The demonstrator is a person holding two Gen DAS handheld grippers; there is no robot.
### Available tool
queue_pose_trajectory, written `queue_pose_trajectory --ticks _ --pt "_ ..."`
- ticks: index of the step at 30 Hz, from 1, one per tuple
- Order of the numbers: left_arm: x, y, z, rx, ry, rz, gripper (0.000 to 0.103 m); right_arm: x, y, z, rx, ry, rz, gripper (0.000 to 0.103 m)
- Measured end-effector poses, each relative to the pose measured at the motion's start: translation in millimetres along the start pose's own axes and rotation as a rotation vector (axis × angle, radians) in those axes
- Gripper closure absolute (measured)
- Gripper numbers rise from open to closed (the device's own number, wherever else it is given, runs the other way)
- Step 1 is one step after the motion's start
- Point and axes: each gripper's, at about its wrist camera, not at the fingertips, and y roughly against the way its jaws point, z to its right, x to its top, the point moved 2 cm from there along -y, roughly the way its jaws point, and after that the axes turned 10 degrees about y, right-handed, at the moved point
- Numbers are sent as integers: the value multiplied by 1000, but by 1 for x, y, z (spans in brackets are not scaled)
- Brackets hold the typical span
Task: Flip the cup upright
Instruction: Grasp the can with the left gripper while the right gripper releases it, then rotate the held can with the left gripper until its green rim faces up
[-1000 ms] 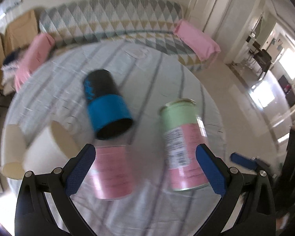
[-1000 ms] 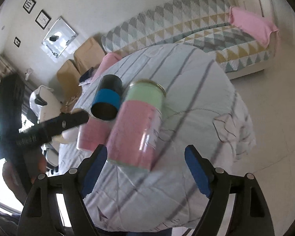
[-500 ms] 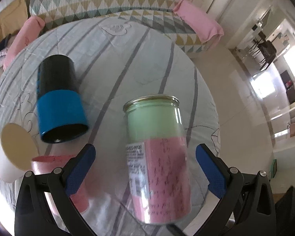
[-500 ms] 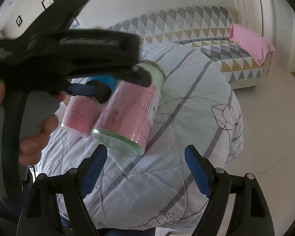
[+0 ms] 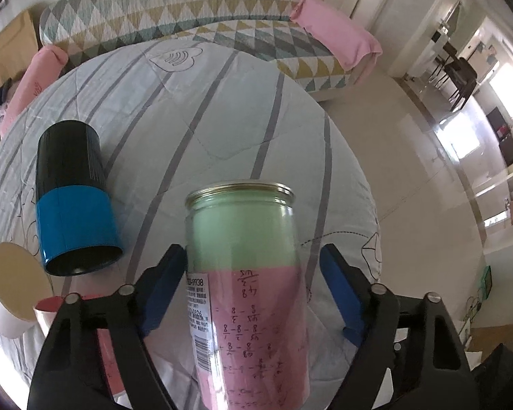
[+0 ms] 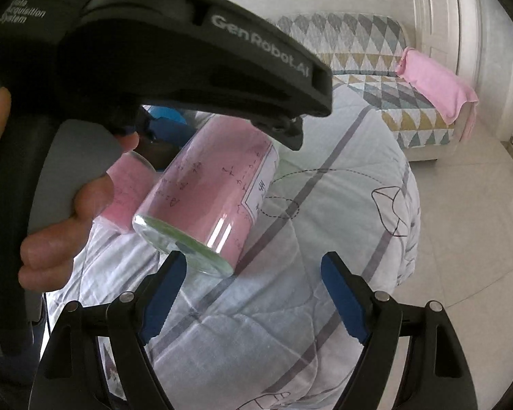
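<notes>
A glass cup with a green and pink paper sleeve (image 5: 246,273) lies on its side on the quilted table cover (image 5: 222,109), its open metal-rimmed mouth pointing away from me. My left gripper (image 5: 253,283) is open with a finger on each side of the cup; the left pad (image 5: 164,283) looks to touch the glass, the right pad stands apart. In the right wrist view the same cup (image 6: 208,191) shows bottom-first under the left gripper's black body (image 6: 174,58). My right gripper (image 6: 253,290) is open and empty just in front of the cup's base.
A black and blue cup (image 5: 71,198) lies on its side to the left. A cream paper cup (image 5: 13,287) and a pink-sleeved glass (image 5: 99,338) lie at the near left. The table edge drops to a tiled floor (image 5: 427,184) on the right. A patterned sofa (image 5: 195,10) stands behind.
My left gripper has moved forward around the green and pink cup and narrowed its fingers. It now fills much of the right wrist view. My right gripper has stayed open.
</notes>
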Motion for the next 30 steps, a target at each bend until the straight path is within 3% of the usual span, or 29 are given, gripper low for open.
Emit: queue_pose_trajectory --ticks 1,6,18,30 --pt "0 1 -2 0 6 4 33 0 -1 0 1 -3 -1 21" --pt "1 6 -8 -31 25 26 32 0 -5 3 3 -6 0 21" --pt "-13 61 -14 -45 -34 264 32 7 -13 3 -28 -9 -15 21" --pt "-12 86 -41 -96 27 394 32 19 -26 11 -67 -31 10 21"
